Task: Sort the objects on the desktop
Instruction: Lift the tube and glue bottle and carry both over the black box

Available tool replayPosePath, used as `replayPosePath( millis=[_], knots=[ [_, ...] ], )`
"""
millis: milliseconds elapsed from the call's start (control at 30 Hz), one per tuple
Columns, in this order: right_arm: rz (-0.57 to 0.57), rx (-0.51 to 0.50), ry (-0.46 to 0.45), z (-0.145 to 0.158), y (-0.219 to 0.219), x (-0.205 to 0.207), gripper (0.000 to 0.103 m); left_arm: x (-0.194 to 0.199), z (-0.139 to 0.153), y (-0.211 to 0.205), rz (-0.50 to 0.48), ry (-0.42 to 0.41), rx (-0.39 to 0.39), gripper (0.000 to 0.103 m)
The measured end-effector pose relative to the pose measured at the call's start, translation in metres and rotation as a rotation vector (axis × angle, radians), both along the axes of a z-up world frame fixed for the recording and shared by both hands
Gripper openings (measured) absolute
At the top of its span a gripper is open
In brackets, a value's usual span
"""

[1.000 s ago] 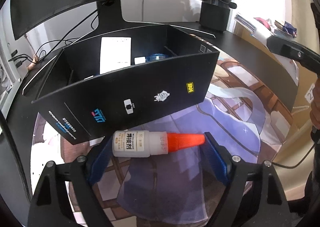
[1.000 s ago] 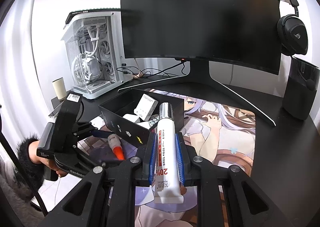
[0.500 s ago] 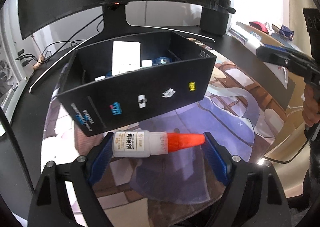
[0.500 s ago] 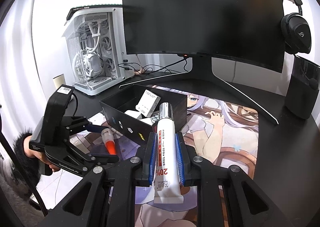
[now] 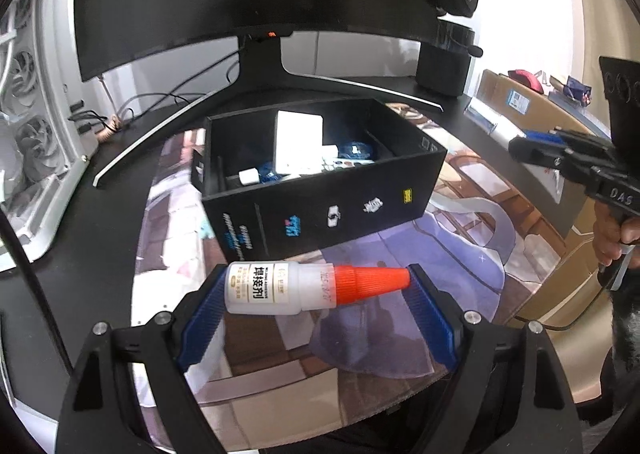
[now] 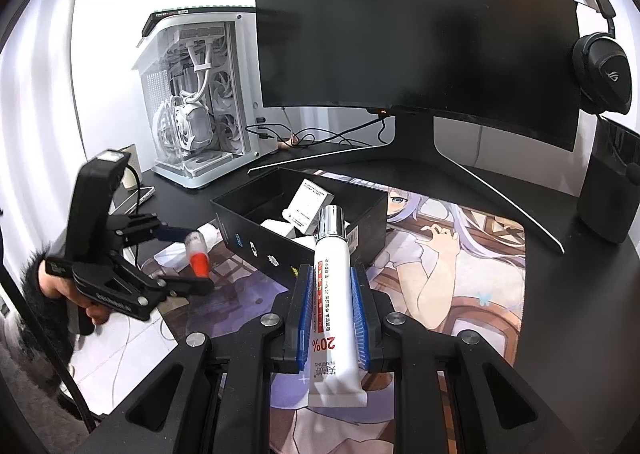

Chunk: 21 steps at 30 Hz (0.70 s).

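My left gripper (image 5: 316,286) is shut on a white glue bottle (image 5: 280,288) with an orange cap, held sideways above the desk mat, in front of the black box (image 5: 332,210). My right gripper (image 6: 331,276) is shut on a white cream tube (image 6: 334,294) with a silver cap, pointing toward the black box (image 6: 260,246). The box holds a white carton (image 5: 298,140) and small blue and white items. The left gripper (image 6: 180,258) with the bottle also shows in the right wrist view, left of the box.
A curved monitor (image 6: 420,34) stands behind the box on a V-shaped stand. A white PC case (image 6: 200,94) is at the far left. A black speaker (image 6: 608,190) with headphones (image 6: 600,66) stands at the right. An illustrated desk mat (image 6: 460,254) covers the desk.
The left gripper with the glue bottle has risen and pulled back from the box, so the box interior shows more. The right gripper with the tube has barely moved.
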State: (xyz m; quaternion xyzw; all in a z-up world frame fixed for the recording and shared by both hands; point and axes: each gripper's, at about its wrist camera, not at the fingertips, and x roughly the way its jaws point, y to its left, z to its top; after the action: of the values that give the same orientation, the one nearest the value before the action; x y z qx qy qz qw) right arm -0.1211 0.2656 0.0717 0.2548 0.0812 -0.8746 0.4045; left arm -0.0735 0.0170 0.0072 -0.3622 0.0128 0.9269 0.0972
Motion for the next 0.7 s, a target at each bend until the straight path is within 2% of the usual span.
replayPosePath(
  millis=[700],
  knots=[
    [0.029,0.048,0.040,0.015,-0.020,0.000,0.018,0.010,0.046,-0.018,0.013,0.099,0.035,0.086]
  ],
)
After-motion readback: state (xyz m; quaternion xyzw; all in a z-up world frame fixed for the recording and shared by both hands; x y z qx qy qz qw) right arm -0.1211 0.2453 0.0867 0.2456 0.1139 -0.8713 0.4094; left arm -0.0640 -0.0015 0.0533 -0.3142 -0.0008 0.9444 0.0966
